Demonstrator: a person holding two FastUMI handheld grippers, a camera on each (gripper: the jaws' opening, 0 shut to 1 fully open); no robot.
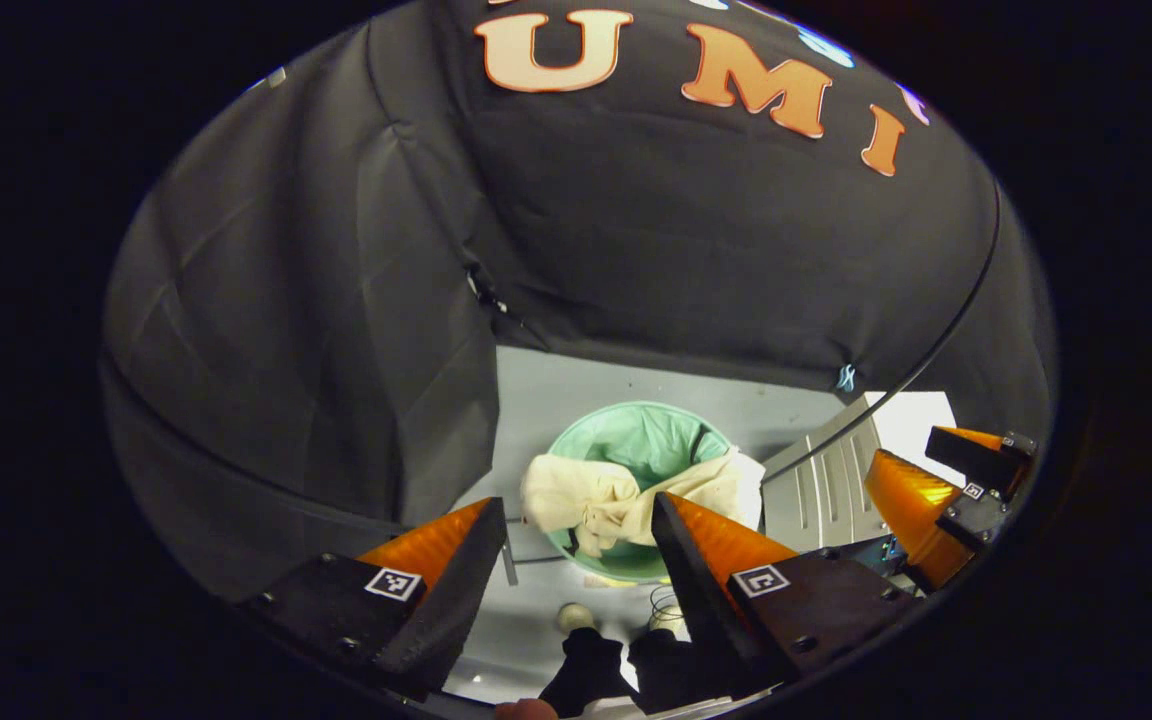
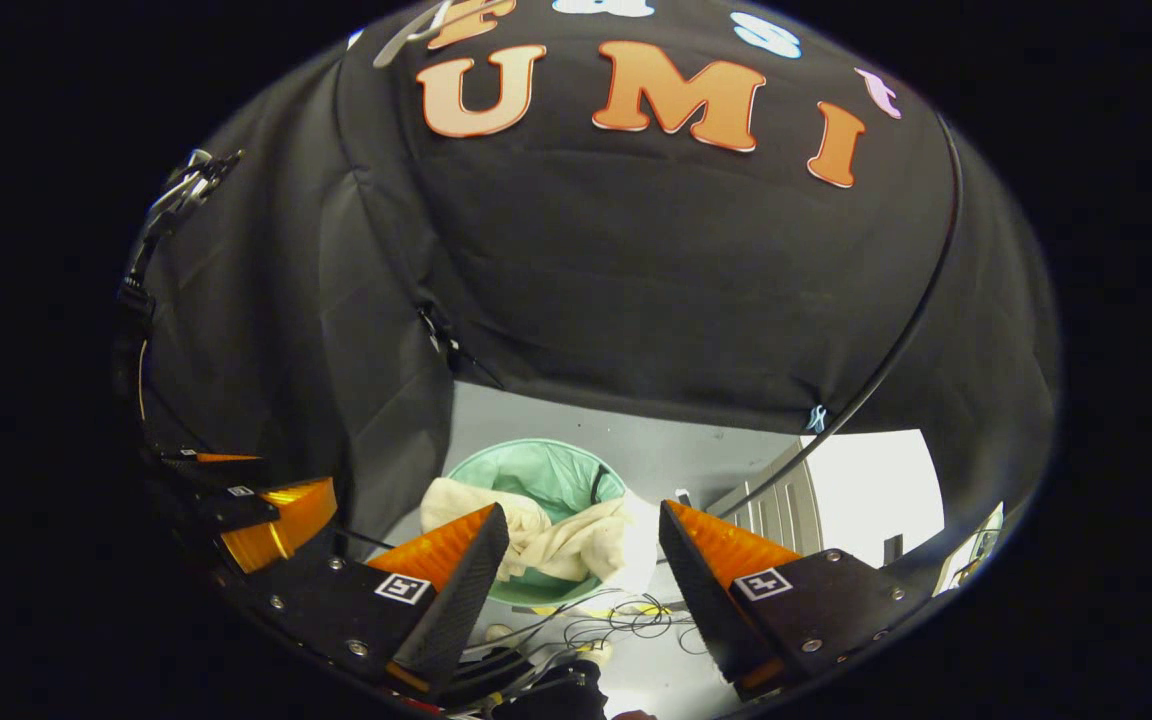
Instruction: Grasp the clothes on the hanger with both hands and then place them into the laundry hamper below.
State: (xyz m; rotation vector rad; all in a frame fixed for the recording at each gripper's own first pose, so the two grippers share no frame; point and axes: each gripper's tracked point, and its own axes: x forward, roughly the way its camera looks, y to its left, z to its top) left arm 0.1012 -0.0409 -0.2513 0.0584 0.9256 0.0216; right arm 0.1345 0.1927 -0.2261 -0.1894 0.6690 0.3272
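A cream garment (image 1: pixel 626 495) lies draped over the near rim of a round green hamper (image 1: pixel 651 435) on the grey floor below. My left gripper (image 1: pixel 576 525) hangs open high above it, nothing between its fingers. The right gripper (image 1: pixel 946 490) appears at the right edge of the left gripper view. In the right gripper view the same garment (image 2: pixel 556 535) spills across the hamper (image 2: pixel 546 470), and my right gripper (image 2: pixel 584 535) is open and empty above it. The left gripper (image 2: pixel 256 515) shows at that view's left edge.
Black cloth walls close in on the back and left. A pale slatted panel (image 1: pixel 821 485) stands right of the hamper. Loose cables (image 2: pixel 616 620) lie on the floor in front of it. A person's dark shoes (image 1: pixel 626 665) stand near the front.
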